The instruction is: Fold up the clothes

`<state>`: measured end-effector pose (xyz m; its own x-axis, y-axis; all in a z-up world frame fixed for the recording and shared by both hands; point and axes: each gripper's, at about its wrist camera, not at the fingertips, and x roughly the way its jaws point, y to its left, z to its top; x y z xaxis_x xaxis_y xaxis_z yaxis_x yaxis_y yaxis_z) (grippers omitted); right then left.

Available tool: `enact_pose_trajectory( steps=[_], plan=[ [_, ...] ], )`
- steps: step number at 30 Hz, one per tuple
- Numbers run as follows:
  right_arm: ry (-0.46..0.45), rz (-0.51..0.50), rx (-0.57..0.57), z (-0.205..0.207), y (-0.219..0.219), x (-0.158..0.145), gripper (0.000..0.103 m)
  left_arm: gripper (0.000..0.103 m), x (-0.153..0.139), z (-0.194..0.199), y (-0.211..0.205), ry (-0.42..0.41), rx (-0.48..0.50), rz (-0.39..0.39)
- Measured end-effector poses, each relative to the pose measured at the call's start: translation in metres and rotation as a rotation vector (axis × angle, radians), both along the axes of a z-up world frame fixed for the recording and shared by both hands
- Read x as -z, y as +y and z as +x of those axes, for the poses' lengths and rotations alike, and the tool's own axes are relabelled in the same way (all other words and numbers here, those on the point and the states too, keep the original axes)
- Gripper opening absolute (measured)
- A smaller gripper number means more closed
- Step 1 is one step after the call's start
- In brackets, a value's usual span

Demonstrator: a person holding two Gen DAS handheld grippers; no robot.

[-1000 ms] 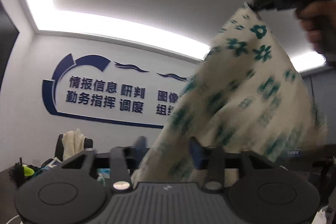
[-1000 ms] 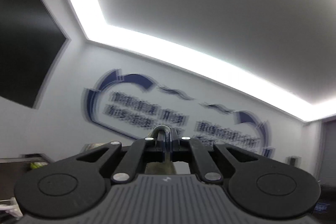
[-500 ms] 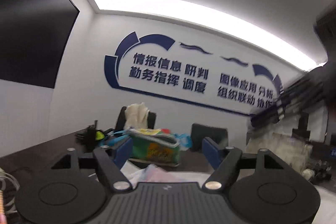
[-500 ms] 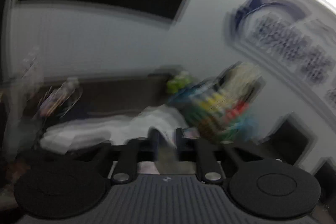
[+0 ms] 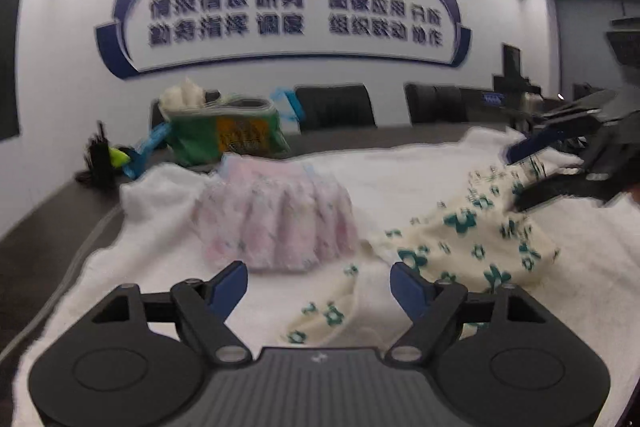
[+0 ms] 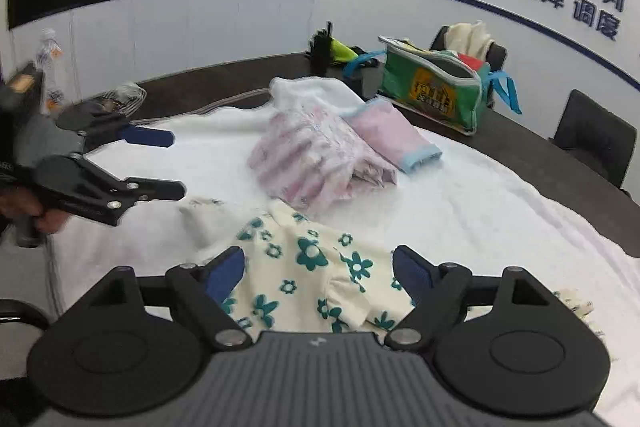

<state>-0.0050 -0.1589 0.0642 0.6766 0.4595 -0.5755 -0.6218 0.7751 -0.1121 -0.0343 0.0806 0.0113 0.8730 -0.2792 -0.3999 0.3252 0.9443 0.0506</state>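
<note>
A cream garment with teal flowers [image 5: 472, 239] lies crumpled on the white towel [image 5: 400, 179]; it also shows in the right wrist view [image 6: 304, 267]. My left gripper [image 5: 318, 281] is open and empty just above its near edge. My right gripper [image 6: 318, 271] is open over the garment, holding nothing. The left gripper appears at the left of the right wrist view [image 6: 172, 163], open. The right gripper appears at the right of the left wrist view [image 5: 516, 179], open over the garment's far end.
A folded pink garment [image 5: 276, 215] sits on the towel behind, also in the right wrist view [image 6: 320, 155], with a pink piece with blue trim [image 6: 396, 135] beside it. A green bag [image 6: 432, 87] and black chairs [image 5: 334, 107] stand at the dark table's [image 5: 48, 219] back.
Both grippers dropped from pointing at the ceiling to the table. The flowered garment was held up by the right gripper; it now lies on the towel, released.
</note>
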Motion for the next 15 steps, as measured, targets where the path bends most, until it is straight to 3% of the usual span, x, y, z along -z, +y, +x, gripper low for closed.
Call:
enact_pose_trajectory(
  steps=[3, 5, 6, 7, 11, 15],
  plan=[
    [0.036, 0.116, -0.032, 0.035, 0.013, 0.019, 0.082, 0.076, 0.014, -0.011, 0.0, 0.034, -0.047, 0.056],
    [0.125, 0.125, -0.039, 0.06, 0.024, 0.039, 0.078, 0.076, 0.016, -0.015, 0.001, 0.03, -0.051, 0.06],
    [0.184, 0.111, -0.014, 0.072, 0.03, 0.054, 0.046, 0.076, 0.018, -0.018, 0.002, 0.031, -0.045, 0.055],
    [0.208, 0.116, -0.005, 0.075, 0.029, 0.06, 0.007, 0.076, 0.019, -0.019, 0.002, 0.033, -0.044, 0.055],
    [0.17, 0.192, -0.029, 0.044, 0.002, 0.049, 0.006, 0.076, 0.014, -0.032, 0.001, 0.021, -0.022, 0.072],
    [-0.002, 0.232, -0.033, -0.059, -0.059, 0.007, 0.006, 0.077, 0.018, -0.042, -0.011, 0.011, 0.059, 0.044]
  ],
)
